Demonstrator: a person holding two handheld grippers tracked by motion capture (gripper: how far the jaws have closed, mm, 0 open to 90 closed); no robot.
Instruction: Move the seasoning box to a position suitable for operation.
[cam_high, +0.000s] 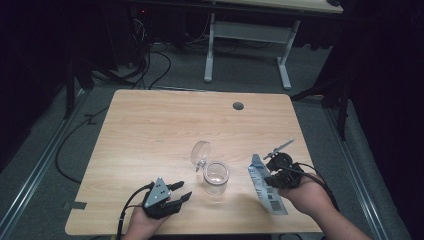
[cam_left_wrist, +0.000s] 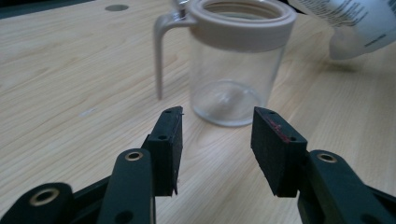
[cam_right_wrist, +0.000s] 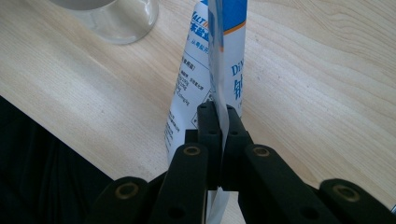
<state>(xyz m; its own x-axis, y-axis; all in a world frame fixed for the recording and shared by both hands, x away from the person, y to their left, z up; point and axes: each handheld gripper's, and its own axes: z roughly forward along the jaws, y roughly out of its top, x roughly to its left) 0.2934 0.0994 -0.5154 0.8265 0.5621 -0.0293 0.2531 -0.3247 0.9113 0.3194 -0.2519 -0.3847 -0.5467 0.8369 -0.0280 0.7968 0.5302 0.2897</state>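
1. A clear glass jar with a pale plastic collar (cam_high: 216, 176) stands upright on the light wooden worktop (cam_high: 150, 130), a little nearer the person than the middle.
2. Its round clear lid (cam_high: 200, 153) is swung open and stands on edge behind and to the left of the mouth, hinged to the collar.
3. In the left gripper view the jar (cam_left_wrist: 236, 70) sits straight ahead of the tongs, with a pale bent arm hanging from the collar on its left side.
4. The left tongs (cam_high: 180, 192) are released: the two black pads (cam_left_wrist: 169, 149) stand apart with bare wood between them, just short of the jar and not touching it.
5. The left tongs point toward the jar from the near left side of the worktop.
6. The right tongs (cam_high: 270, 181) are clenched on a flat white and blue printed packet (cam_high: 265, 185), which hangs to the right of the jar, near it but apart.
7. In the right gripper view the tongs (cam_right_wrist: 219, 122) pinch the packet (cam_right_wrist: 196, 84) along its thin edge, and the jar's glass base (cam_right_wrist: 116, 18) shows at the top left.
8. A small round dark hole (cam_high: 238, 106) lies in the far part of the worktop.
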